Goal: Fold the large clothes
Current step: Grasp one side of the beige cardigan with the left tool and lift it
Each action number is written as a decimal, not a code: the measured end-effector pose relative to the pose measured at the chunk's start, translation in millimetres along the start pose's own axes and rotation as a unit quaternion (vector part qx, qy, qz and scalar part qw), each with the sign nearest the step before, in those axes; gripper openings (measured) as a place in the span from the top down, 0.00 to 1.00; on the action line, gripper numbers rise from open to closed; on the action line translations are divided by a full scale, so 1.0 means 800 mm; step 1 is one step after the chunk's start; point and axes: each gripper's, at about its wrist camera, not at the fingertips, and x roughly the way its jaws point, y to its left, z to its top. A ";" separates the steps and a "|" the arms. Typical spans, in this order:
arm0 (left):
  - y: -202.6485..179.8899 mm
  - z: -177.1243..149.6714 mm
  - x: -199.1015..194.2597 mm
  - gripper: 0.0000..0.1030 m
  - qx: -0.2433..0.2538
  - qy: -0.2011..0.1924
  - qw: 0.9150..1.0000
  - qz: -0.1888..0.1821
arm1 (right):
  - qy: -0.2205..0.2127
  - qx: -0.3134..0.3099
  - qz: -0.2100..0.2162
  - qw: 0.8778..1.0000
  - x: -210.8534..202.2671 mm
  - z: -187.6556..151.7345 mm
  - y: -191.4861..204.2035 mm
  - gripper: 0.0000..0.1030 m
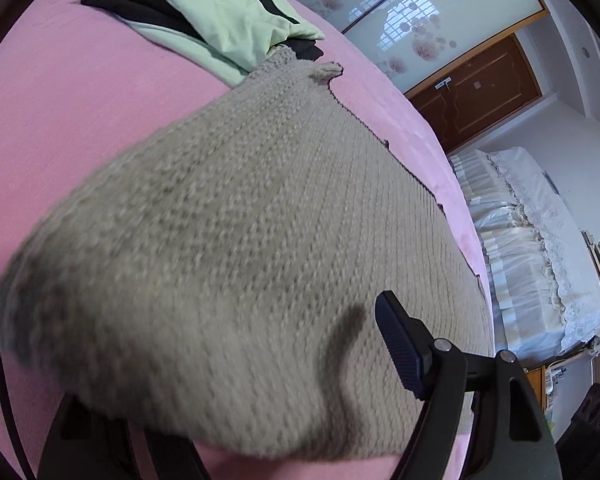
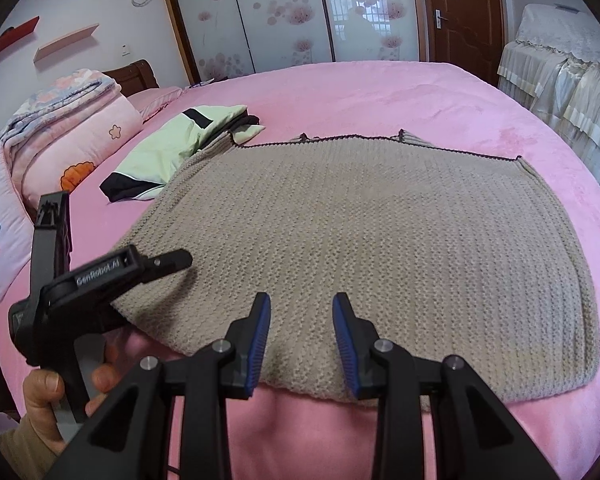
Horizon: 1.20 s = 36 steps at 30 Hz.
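Note:
A large beige knit sweater (image 2: 360, 232) lies spread flat on the pink bed (image 2: 380, 92), its dark-trimmed edge on the far side. My right gripper (image 2: 302, 304) hovers open over the sweater's near edge, with nothing pressed between its blue pads. My left gripper (image 1: 300, 300) stands wide at the sweater's near left corner. In the left wrist view its right finger (image 1: 400, 340) floats just above the knit and casts a shadow, while the sweater (image 1: 240, 220) hides the left finger. The right wrist view shows one left-gripper finger (image 2: 168, 261) resting over the corner, with a hand (image 2: 48, 392) on the handle.
A pale green and black garment (image 2: 172, 148) lies folded beyond the sweater's far left corner, touching it. Folded pink quilts (image 2: 68, 136) are stacked at the bed's left. Beyond the bed are sliding doors (image 2: 284, 12), a brown door (image 2: 464, 12) and white-draped furniture (image 2: 560, 76).

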 end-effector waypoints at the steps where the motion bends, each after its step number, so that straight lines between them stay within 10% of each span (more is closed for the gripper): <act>1: 0.000 0.005 0.001 0.28 -0.001 -0.003 1.000 -0.003 | -0.001 0.001 -0.001 1.000 0.001 0.001 -0.002 0.69; 8: -0.019 0.025 -0.001 0.79 0.017 -0.027 0.999 -0.013 | -0.009 -0.009 -0.032 0.999 0.018 0.020 -0.016 0.69; 11: -0.045 0.018 -0.020 0.82 0.083 -0.055 0.995 0.029 | -0.004 -0.004 -0.051 0.999 0.033 0.031 -0.026 0.71; 13: -0.066 0.013 -0.030 0.82 0.121 -0.076 0.988 0.052 | 0.001 0.001 -0.059 0.998 0.045 0.039 -0.032 0.89; 24: -0.146 0.011 -0.052 0.83 0.187 -0.108 0.974 0.069 | 0.064 0.006 -0.024 0.998 0.122 0.035 -0.036 0.96; 31: -0.257 -0.016 -0.051 0.83 0.277 -0.122 0.951 0.065 | 0.061 0.086 0.068 0.992 0.090 0.029 -0.085 0.96; 36: -0.345 -0.061 -0.022 0.83 0.343 -0.106 0.932 0.047 | 0.021 0.156 0.034 0.987 0.010 0.008 -0.162 0.96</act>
